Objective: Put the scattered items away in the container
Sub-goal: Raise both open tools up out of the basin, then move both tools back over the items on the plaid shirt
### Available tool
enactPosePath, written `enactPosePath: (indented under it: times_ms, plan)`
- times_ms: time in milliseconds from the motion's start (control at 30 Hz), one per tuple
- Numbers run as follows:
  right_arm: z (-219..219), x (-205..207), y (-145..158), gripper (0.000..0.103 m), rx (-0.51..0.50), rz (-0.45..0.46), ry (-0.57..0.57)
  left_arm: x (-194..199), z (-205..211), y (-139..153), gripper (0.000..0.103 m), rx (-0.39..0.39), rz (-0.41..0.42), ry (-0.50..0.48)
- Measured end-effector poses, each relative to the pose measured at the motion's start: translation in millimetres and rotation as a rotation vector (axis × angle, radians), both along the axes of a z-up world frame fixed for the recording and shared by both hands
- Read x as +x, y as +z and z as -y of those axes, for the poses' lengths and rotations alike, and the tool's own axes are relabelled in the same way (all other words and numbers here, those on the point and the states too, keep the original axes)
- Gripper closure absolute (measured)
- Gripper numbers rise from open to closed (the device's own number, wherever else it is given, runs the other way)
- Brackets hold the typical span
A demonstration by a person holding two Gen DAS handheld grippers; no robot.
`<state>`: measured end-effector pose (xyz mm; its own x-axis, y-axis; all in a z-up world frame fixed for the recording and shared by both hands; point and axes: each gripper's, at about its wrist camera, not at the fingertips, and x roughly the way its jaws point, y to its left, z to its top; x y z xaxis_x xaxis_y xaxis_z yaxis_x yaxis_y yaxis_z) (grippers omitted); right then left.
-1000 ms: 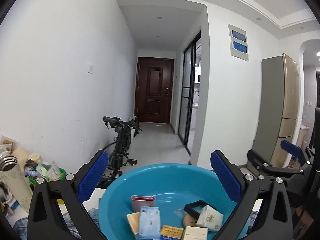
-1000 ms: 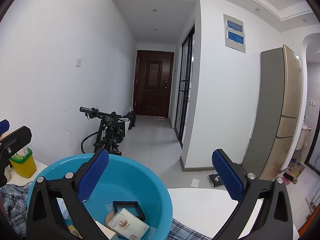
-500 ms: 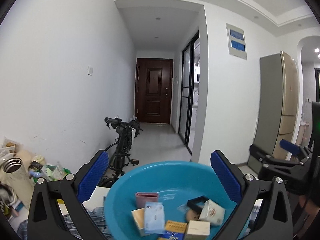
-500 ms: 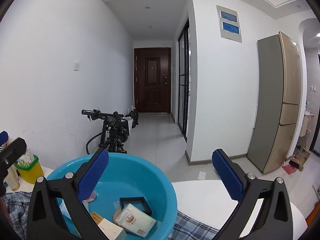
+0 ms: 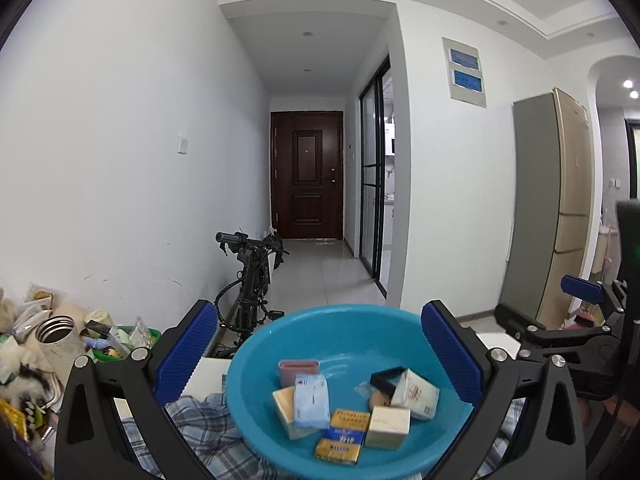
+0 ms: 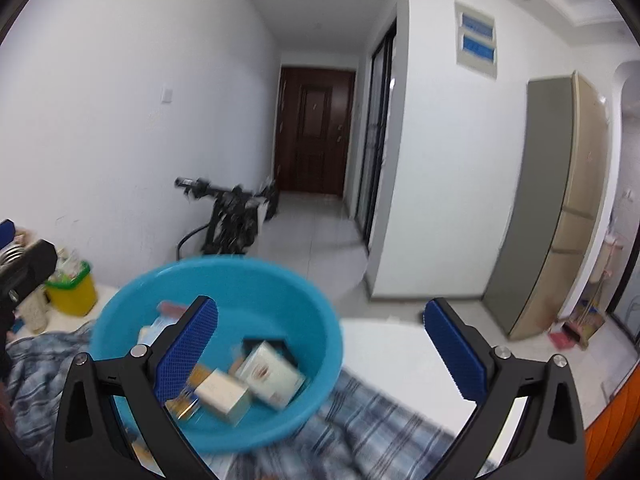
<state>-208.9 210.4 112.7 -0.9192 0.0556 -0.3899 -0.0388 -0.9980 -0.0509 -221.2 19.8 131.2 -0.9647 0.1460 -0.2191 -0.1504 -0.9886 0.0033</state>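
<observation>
I have both claws spread wide and holding nothing. The left claw [image 5: 318, 350] hangs over the blue basin [image 5: 256, 344], which fills the lower centre of its view; the right claw [image 6: 320, 346] has the same basin [image 6: 248, 276] at its lower left.

The basin sits on a checked cloth [image 5: 208, 432] over the white table [image 6: 384, 340]. Inside I can see a pink case [image 5: 299, 372], a blue tissue pack [image 5: 311, 400], a yellow box [image 5: 342, 440], a cream box [image 5: 387, 426], a black frame [image 5: 386, 376] and a white packet [image 5: 414, 392]. I see nothing loose on the bare table around it, so I judge the tidying close to done.

What worries me:
- The right view is smeared with motion blur, so I read that claw as moving fast. With its left finger [image 6: 188, 348] drawn across the basin's inside, a careless sweep could clip the rim and tip or slide the basin.
- The cloth is rumpled; a snagged finger could drag it, and the basin with it.
- At the left edge of the left view there is a clutter pile with an open steel flask [image 5: 60, 344] and a green tub [image 5: 120, 344]. I can't tell whether those belong to the task; grabbing there risks toppling the flask.
- The two claws are close; I could knock them together.
</observation>
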Motion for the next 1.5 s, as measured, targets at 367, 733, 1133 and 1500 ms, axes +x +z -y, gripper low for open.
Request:
enactPosePath:
  times_ms: [367, 733, 1133, 1500]
  plan:
    - [3, 76, 12, 0.0, 0.039, -0.07, -0.054, 70, -11, -9, 0.0, -0.049, 0.034, -0.04]
    - [-1, 122, -1, 0.0, 0.051, -0.087, -0.06, 114, -8, -16, 0.0, -0.052, 0.096, -0.057]
    - [0, 129, -14, 0.0, 0.019, -0.02, -0.026, 138, -6, -11, 0.0, -0.084, 0.097, -0.035]
    - [-5, 120, -72, 0.0, 0.008, 0.18, 0.06, 121, -18, -68, 0.0, -0.173, 0.274, -0.112]
